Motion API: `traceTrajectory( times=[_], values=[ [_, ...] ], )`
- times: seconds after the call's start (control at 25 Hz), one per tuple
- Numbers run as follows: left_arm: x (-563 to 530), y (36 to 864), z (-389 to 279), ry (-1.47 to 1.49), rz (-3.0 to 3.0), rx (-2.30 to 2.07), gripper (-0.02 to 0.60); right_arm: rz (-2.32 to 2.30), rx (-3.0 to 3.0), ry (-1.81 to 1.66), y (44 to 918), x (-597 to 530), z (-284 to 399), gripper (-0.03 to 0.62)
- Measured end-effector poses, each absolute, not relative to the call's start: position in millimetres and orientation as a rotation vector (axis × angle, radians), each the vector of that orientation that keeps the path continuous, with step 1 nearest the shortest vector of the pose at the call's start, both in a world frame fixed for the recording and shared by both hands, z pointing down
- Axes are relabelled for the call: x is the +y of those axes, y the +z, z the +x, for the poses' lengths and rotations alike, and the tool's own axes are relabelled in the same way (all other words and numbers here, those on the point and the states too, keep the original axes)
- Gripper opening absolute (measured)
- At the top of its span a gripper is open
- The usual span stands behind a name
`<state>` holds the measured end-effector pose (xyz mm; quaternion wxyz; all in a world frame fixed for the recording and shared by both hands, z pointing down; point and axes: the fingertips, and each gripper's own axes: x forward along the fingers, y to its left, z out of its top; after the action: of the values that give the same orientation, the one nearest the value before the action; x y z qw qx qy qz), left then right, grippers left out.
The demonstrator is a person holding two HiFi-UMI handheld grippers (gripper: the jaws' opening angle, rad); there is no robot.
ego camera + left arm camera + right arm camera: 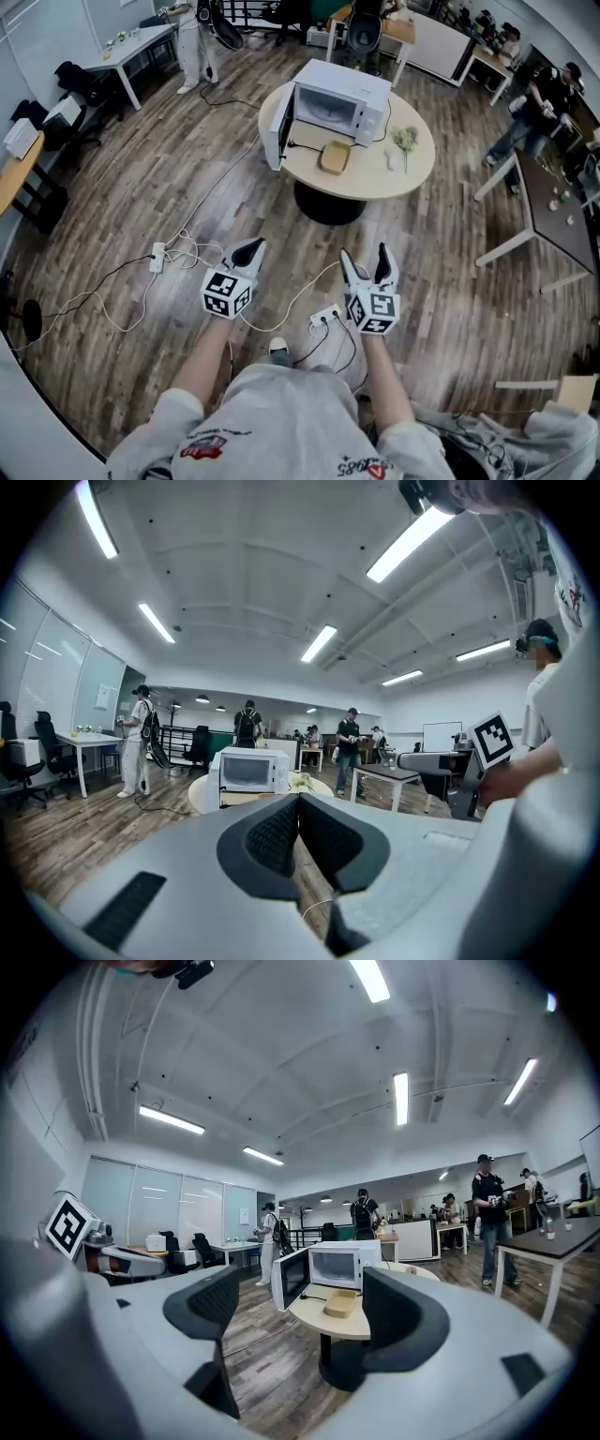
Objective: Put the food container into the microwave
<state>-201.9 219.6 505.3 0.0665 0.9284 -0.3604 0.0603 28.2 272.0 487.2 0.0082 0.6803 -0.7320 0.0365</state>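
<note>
The food container (335,157), a shallow tan tub, sits on the round bench (412,173) well ahead of both sets of fingers and touching neither. In the right gripper view the food container (341,1304) shows far off in the gap between the two fingers. Just behind it, farther from the fingers, stands the white microwave (342,98), its door (278,127) swung open to the left-finger side. The same microwave (345,1265) and its door (292,1277) also show between the right fingers. Beyond the container toward the right-finger side, a pale dried sprig (405,141) lies on the bench.

The right gripper (364,258) is held low over the wooden floor (450,300), fingers released and spread wide with nothing between them, as the right gripper (302,1288) view confirms. The left gripper (249,249) hangs beside it, fingers clenched together on nothing. In its own view the left gripper (299,803) shows the dark pads meeting in one seam, with the microwave (247,771) far ahead, just above the fingertips.

A power strip (326,317) lies on the floor below the right fingers, and another strip (157,255) lies out past the left fingers.
</note>
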Motion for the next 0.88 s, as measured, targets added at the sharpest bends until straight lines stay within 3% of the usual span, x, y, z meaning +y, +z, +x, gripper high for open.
traceTrajectory(
  times=[0.52, 0.88],
  values=[
    [121, 517, -210, 0.192, 2.785, -1.057, 0.005, 2.131, -2.282, 0.13, 492, 166, 23, 0.394],
    [29, 525, -176, 0.229, 2.8, -1.058, 0.005, 2.139, -2.298, 0.137, 505, 71, 61, 0.39]
  ],
)
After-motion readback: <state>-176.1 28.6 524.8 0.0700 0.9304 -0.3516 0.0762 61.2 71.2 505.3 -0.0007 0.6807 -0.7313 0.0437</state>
